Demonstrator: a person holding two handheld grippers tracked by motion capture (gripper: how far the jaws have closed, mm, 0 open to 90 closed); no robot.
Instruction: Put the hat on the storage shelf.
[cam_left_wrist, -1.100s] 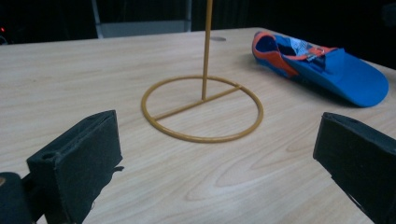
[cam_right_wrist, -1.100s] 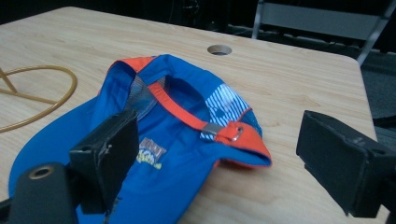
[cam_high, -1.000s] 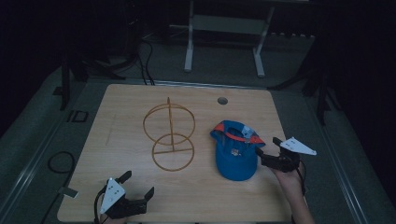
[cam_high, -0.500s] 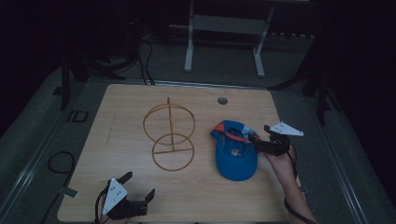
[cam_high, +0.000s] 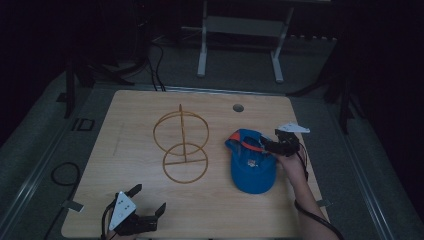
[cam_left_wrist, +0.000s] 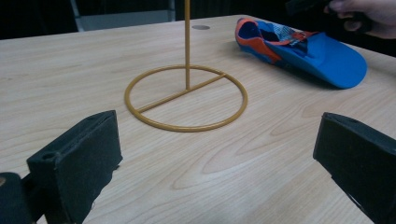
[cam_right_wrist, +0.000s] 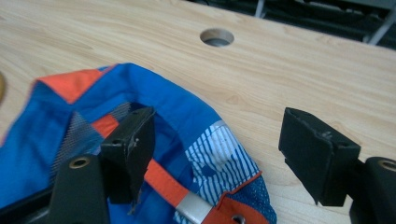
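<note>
While the blue cap (cam_high: 252, 162) lies on the right of the wooden surface (cam_high: 135, 125), near the gold wire stand (cam_high: 182, 145), its back rim sits between the right gripper (cam_right_wrist: 217, 154) fingers (cam_right_wrist: 130, 144). They have just been closing, stand apart, not yet pinching, likely a grab. Left gripper (cam_left_wrist: 210, 163) fingers wide apart, empty, idle at the near edge.

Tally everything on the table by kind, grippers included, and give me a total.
Blue cap: 1
Gold wire stand: 1
Grippers: 2, the left gripper and the right gripper
Total: 4
</note>
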